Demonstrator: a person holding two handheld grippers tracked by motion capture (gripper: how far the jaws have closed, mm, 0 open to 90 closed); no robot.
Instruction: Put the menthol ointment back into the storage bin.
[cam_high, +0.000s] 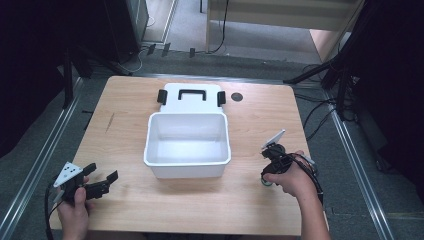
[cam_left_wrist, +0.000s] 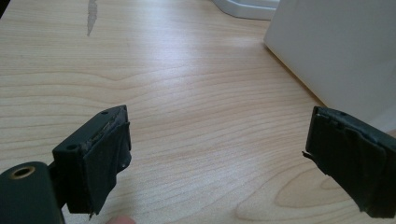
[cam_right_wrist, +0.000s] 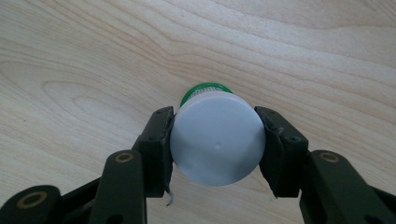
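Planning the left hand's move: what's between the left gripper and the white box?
Only bare wooden table. The left gripper view shows the open left gripper with the white box wall ahead on its right.

No readable text, labels, brands, numbers or signs on anything in view.

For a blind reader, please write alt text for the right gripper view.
The right claw is closed on a small container's round white cap; a green part shows beyond it. Light wooden table lies underneath.
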